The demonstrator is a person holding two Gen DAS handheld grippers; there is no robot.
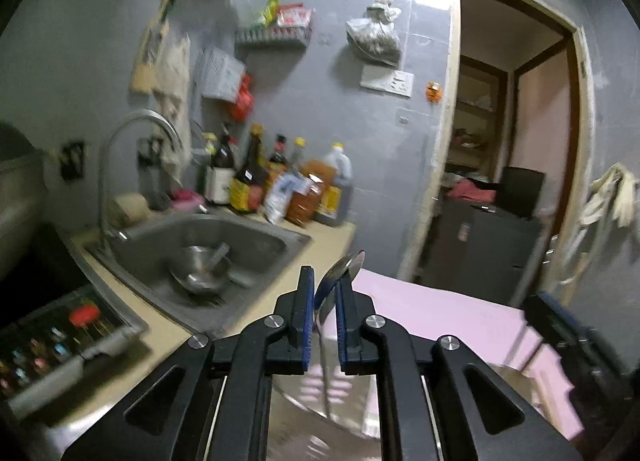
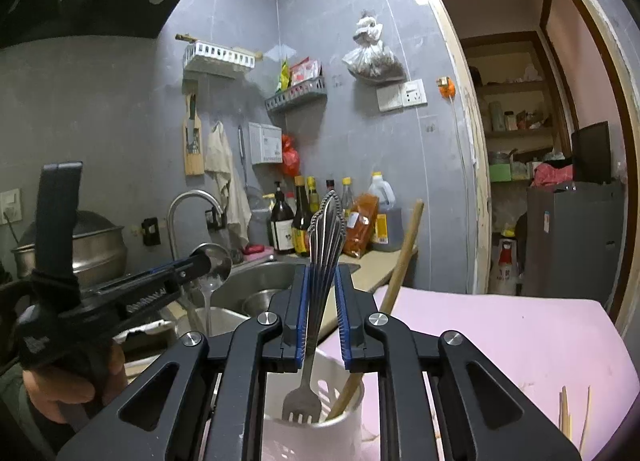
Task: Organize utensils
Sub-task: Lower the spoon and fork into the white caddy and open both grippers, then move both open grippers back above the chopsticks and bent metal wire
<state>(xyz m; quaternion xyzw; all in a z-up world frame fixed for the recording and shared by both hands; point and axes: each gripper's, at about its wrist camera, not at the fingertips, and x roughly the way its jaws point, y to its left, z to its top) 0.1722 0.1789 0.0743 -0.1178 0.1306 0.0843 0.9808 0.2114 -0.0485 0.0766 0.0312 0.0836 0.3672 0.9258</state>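
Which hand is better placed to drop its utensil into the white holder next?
Right. Its tool holds the fork tines-down directly over the holder; the left tool holds its spoon off by the sink.

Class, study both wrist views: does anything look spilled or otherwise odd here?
Yes. The spoon in the left claw is tipped over the sink, and water streams from its bowl. Nothing else stands out.
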